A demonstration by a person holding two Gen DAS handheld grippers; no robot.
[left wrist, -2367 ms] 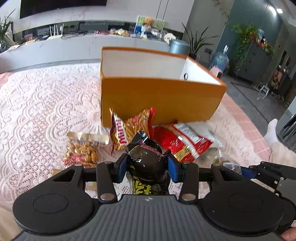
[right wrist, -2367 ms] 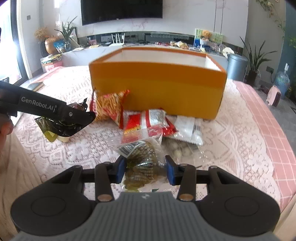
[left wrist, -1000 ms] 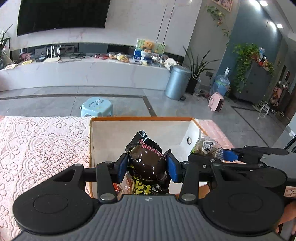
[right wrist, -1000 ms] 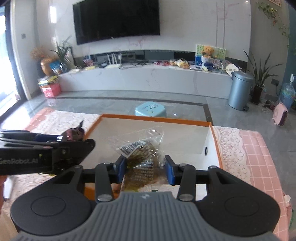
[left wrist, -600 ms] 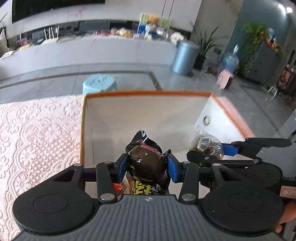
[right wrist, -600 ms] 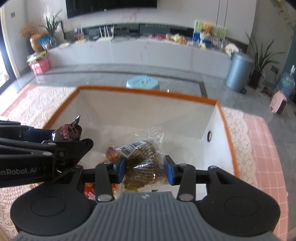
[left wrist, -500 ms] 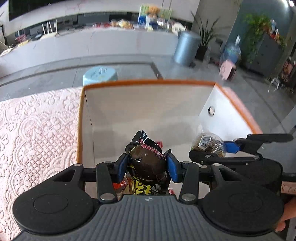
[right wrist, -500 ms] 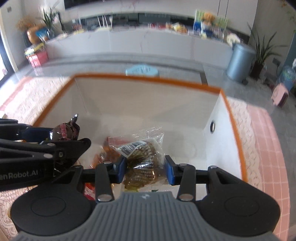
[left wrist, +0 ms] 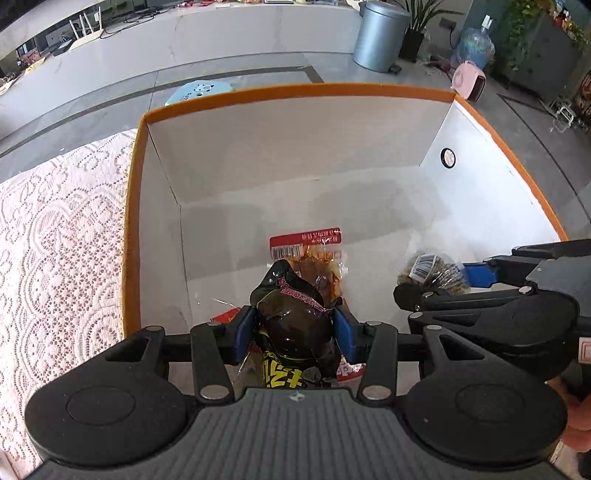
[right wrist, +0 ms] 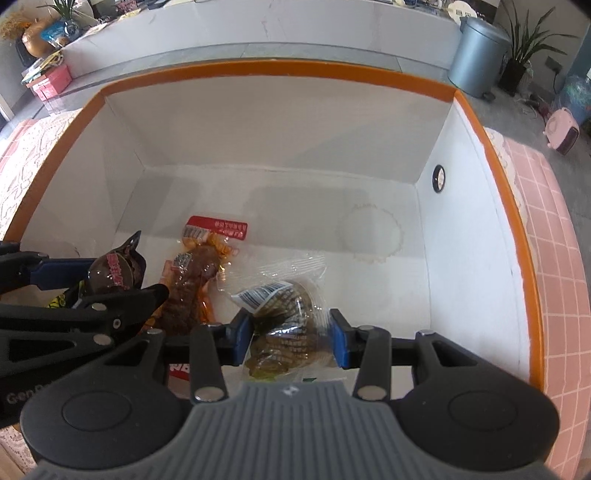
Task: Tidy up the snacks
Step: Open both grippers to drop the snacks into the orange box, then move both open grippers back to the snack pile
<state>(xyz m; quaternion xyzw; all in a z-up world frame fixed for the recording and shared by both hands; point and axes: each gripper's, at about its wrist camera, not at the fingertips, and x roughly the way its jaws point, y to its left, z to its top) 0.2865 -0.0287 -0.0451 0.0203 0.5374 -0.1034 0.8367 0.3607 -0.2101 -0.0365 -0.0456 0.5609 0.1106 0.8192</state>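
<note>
An orange box (left wrist: 295,88) with white inner walls (right wrist: 280,122) lies below both grippers. My left gripper (left wrist: 294,328) is shut on a dark brown snack packet (left wrist: 293,325) and holds it over the box's near left part; the packet also shows in the right wrist view (right wrist: 114,275). My right gripper (right wrist: 291,338) is shut on a clear packet of brown snacks (right wrist: 286,317), held over the box's near middle; it also shows in the left wrist view (left wrist: 430,271). A red-topped snack packet (left wrist: 310,251) lies on the box floor, also in the right wrist view (right wrist: 203,258).
A pink lace tablecloth (left wrist: 55,240) covers the table left of the box. Pink tiled table edge (right wrist: 554,229) runs right of the box. A grey bin (left wrist: 380,35) and a blue stool (left wrist: 199,90) stand on the floor beyond.
Both grippers rose from the table with their packets, moved over the box, and now tilt down and sit lower into it. The red-topped packet on the box floor has come into view.
</note>
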